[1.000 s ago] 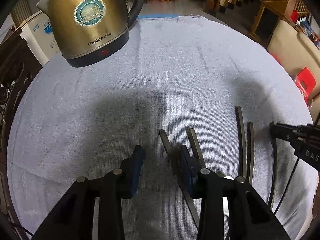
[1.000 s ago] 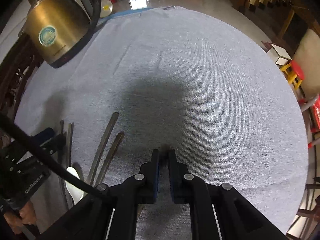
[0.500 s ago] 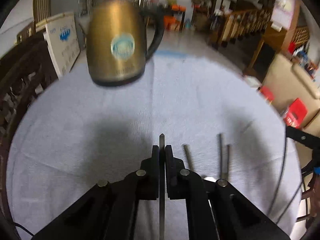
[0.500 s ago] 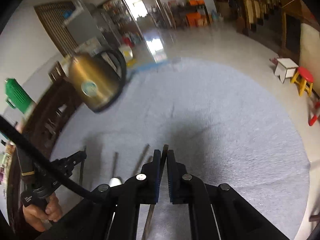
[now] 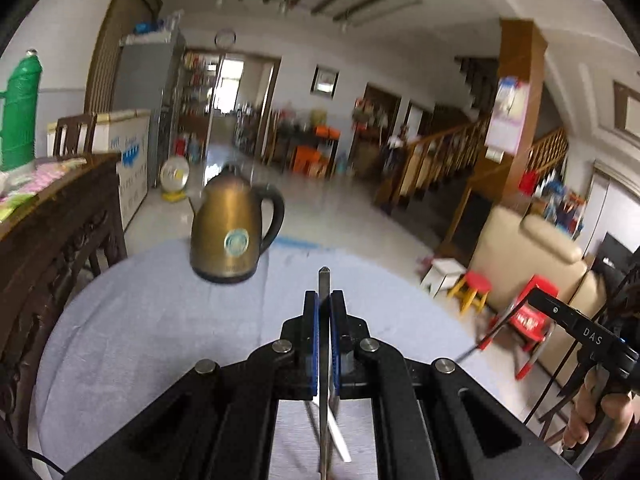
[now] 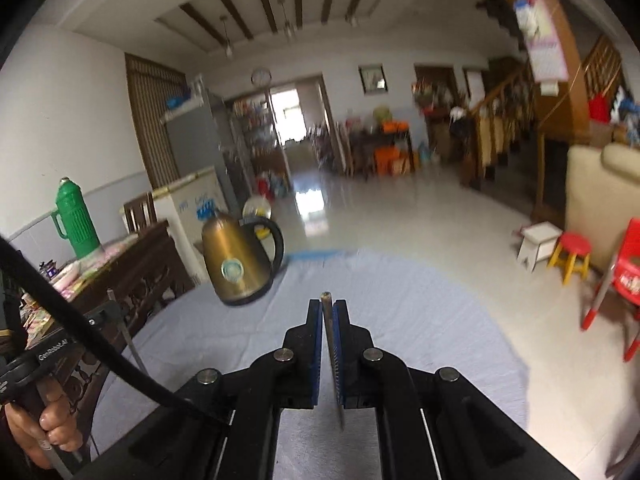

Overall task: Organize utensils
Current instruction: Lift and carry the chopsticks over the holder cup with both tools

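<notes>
Steel utensil handles are pinched edge-on — one utensil (image 5: 324, 280) between the left gripper (image 5: 324, 300) fingers, another (image 6: 327, 304) in the right gripper (image 6: 328, 308), both at lower centre above the table (image 5: 160, 320). Each should be kept level and set down parallel — grips unloosened until contact.

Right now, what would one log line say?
left gripper: shut on utensil | right gripper: shut on utensil | kettle: on table
</notes>
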Motion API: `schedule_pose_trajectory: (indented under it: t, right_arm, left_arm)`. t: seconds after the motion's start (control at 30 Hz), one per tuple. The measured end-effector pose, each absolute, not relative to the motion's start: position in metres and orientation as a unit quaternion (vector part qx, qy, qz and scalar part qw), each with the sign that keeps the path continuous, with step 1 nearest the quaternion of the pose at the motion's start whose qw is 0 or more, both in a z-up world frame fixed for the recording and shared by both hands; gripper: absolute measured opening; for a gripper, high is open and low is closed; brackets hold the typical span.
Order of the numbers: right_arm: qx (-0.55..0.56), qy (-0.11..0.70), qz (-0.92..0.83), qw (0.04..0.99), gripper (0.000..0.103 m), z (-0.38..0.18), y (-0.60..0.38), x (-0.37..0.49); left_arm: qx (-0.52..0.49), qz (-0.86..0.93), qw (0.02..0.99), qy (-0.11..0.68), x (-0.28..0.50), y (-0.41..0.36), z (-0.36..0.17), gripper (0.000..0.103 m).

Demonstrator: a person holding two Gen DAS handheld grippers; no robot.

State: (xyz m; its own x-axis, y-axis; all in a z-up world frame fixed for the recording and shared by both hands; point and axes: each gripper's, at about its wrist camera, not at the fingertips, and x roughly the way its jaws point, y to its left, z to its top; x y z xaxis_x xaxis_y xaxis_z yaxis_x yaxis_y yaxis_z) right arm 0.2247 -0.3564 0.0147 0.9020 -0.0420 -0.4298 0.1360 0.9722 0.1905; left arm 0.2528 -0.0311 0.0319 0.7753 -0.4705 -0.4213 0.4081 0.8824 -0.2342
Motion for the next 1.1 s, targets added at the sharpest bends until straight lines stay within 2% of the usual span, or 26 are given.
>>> schedule_pose_trajectory:
  t: [0.47, 0.77, 1.1]
  right_arm:
    - [0.078, 0.110, -0.019, 0.991, 0.005, 0.103, -0.308, 0.125]
    - [0.068, 0.129, 0.011, 0.989, 0.005, 0.108, -0.273, 0.136]
    - [0.057, 0.103, 0.056, 0.991, 0.005, 0.130, -0.232, 0.146]
  left_arm:
    - [-0.094, -0.251, 0.954, 0.135, 0.167, -0.006, 0.089, 0.005]
    - [-0.108, -0.269, 0.942, 0.171, 0.153, -0.009, 0.062, 0.005]
    - [-0.124, -0.249, 0.936, 0.216, 0.157, -0.005, 0.029, 0.005]
